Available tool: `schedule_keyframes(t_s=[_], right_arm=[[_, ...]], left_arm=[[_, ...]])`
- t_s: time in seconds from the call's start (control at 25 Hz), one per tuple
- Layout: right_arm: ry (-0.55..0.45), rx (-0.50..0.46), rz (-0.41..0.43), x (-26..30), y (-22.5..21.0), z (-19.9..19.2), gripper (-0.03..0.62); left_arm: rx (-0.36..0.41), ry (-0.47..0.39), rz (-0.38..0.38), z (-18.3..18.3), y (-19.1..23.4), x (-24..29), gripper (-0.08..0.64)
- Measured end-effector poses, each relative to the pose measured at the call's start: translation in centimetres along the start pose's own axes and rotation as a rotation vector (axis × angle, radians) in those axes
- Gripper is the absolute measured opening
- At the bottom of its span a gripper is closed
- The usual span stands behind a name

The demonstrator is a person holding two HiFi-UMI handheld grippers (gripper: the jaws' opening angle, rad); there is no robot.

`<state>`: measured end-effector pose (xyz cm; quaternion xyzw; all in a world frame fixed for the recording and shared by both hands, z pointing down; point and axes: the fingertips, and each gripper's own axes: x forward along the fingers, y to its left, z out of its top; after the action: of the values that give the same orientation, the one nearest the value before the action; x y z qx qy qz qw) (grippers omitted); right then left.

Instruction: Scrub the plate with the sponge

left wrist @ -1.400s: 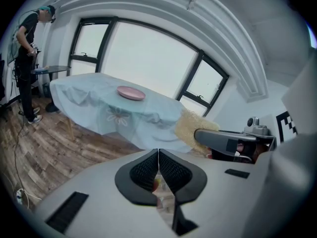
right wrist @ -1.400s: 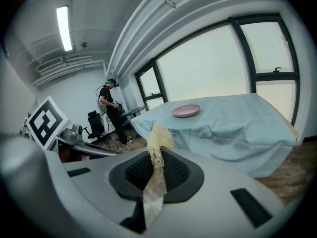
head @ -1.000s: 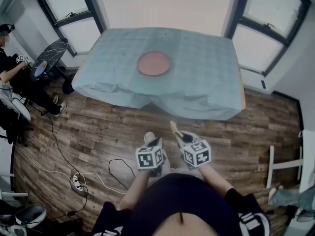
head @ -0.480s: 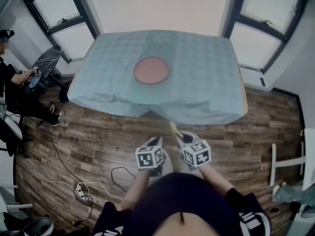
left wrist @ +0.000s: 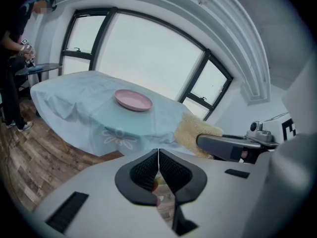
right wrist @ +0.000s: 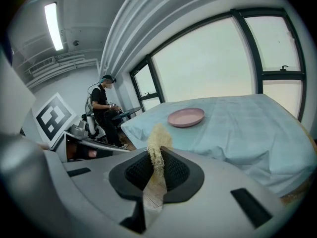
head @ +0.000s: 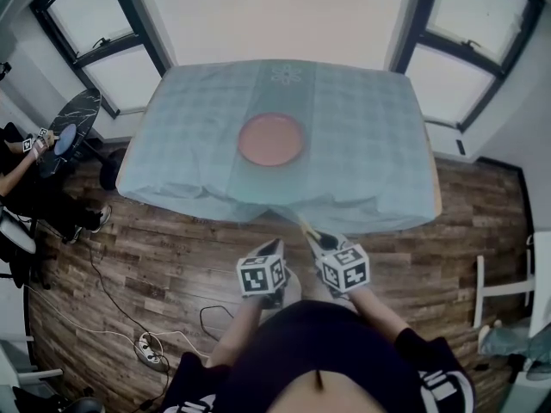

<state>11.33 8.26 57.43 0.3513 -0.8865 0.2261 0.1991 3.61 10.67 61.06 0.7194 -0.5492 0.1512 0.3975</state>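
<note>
A round pink plate lies in the middle of a table under a pale blue cloth; it also shows ahead in the left gripper view as plate and in the right gripper view as plate. Both grippers are held low in front of the person's body, well short of the table. My right gripper is shut on a thin yellow fibrous sponge, whose tip sticks up between the jaws. The sponge also shows from the side. My left gripper is shut with nothing in it.
Wood-plank floor lies between me and the table. Cables and a power strip lie on the floor at lower left. A seated person is beside a small dark table at far left. Windows line the far wall.
The table and plate have come slightly closer and lower in the head view. The grippers keep the same pose in front of the body.
</note>
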Motion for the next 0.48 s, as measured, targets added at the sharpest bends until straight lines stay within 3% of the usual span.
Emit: schedule_keyframes(t_s=[0.48], right_arm=[[0.003,-0.008,-0.024,6.9,-1.0,6.3,0.035]], left_arm=[[-0.014,0.011,-0.018,7.5,5.5,2.8,0.012]])
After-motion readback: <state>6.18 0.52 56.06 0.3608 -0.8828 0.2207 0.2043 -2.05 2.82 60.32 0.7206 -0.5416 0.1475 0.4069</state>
